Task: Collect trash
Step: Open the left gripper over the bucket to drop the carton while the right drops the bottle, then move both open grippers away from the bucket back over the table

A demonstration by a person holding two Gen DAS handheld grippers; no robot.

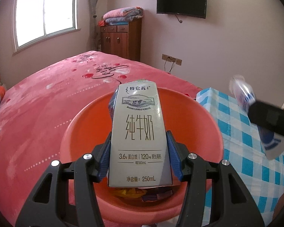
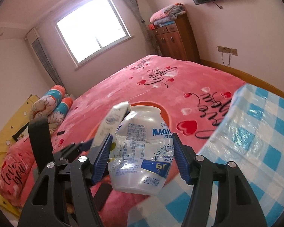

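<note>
Blue ribbed pads of the left gripper [image 1: 140,158] pinch a grey-white milk carton [image 1: 138,132] by its two sides, low on its body, and the carton stands upright between them. Right under it sits an orange plastic basin [image 1: 81,132], with a few crumpled wrappers [image 1: 142,193] lying in its bottom below the carton's base. The basin rests on the pink blanket of the bed [image 1: 47,104], near the bed's edge that meets a table with a blue-and-white checked cloth [image 1: 236,132].

Over that table's near edge, the right gripper [image 2: 142,157] clamps a squashed clear plastic bottle [image 2: 140,151] with a blue-and-white label, its pads pressed into the bottle's dented sides. The bottle hangs above the line where the checked cloth meets the bed, and the basin's rim shows just behind it.
</note>
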